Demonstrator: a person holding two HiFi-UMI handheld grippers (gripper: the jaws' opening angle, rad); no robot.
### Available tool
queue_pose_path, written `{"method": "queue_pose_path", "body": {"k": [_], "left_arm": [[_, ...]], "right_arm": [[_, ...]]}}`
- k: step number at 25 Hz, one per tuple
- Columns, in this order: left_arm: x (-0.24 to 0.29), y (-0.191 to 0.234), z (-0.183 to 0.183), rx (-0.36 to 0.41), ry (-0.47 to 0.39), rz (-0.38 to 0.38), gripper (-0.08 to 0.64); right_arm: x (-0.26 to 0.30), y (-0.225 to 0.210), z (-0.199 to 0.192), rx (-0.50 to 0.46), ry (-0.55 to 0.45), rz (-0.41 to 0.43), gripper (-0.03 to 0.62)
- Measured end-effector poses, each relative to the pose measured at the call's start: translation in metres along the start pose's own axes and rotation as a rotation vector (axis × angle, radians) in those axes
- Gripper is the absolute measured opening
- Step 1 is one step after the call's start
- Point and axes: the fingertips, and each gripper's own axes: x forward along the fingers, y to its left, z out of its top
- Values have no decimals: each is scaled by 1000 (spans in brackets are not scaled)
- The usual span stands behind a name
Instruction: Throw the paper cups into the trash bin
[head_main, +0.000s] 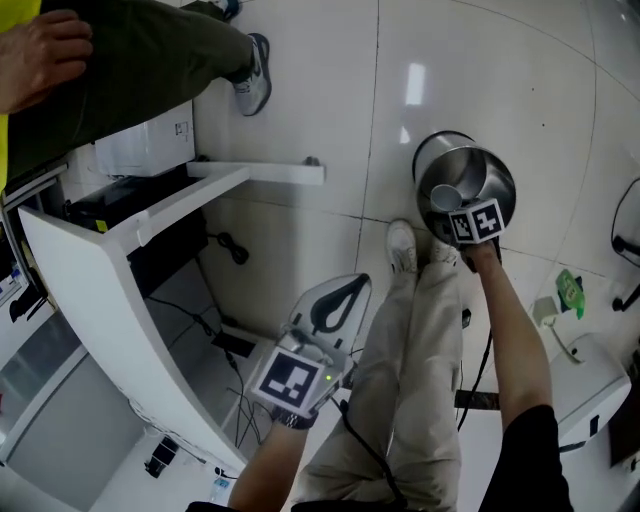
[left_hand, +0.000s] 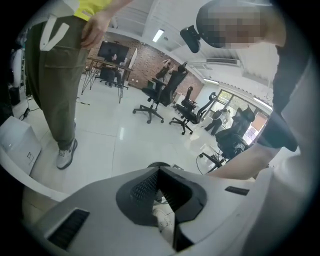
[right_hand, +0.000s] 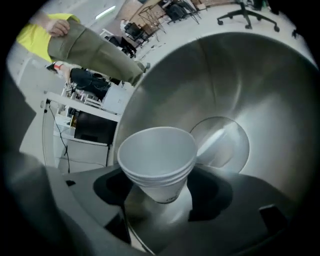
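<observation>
A stack of white paper cups (right_hand: 159, 157) sits between the jaws of my right gripper (right_hand: 162, 195), which is shut on its lower part. The cups point mouth-up and hang inside the mouth of the shiny steel trash bin (right_hand: 240, 90). From the head view the bin (head_main: 480, 165) stands on the floor by my right foot. There my right gripper (head_main: 452, 205) reaches over the bin's rim with the cups (head_main: 443, 196). My left gripper (head_main: 343, 292) hangs lower left over the floor, its jaws shut and empty. In the left gripper view, its tips (left_hand: 159, 172) meet with nothing between them.
A white desk (head_main: 90, 280) stands at the left with cables (head_main: 225, 345) under it. Another person's leg and shoe (head_main: 255, 75) are at the top left. My own legs (head_main: 415, 330) stand between the grippers. Office chairs (left_hand: 155, 97) stand farther off.
</observation>
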Motion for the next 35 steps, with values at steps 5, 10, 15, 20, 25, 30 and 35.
{"method": "queue_pose_path", "body": {"k": [5, 10, 15, 20, 25, 30, 35], "left_arm": [[1, 19, -13, -1, 11, 24, 2], [5, 36, -20, -31, 10, 54, 2], [8, 48, -40, -38, 26, 80, 2], [8, 51, -54, -66, 53, 83, 2], [6, 40, -29, -84, 7, 92, 2], [3, 19, -3, -57, -21, 82, 2], [-18, -17, 34, -43, -60, 63, 2]], "right_arm": [[33, -32, -5, 93, 70, -24, 339], [78, -64, -8, 122, 188, -29, 339], [116, -100, -24, 120, 256, -127, 339], [115, -102, -15, 159, 207, -119, 349], [97, -88, -8, 103, 235, -70, 376], [69, -64, 17, 101, 165, -42, 376], [3, -25, 26, 85, 62, -25, 376]]}}
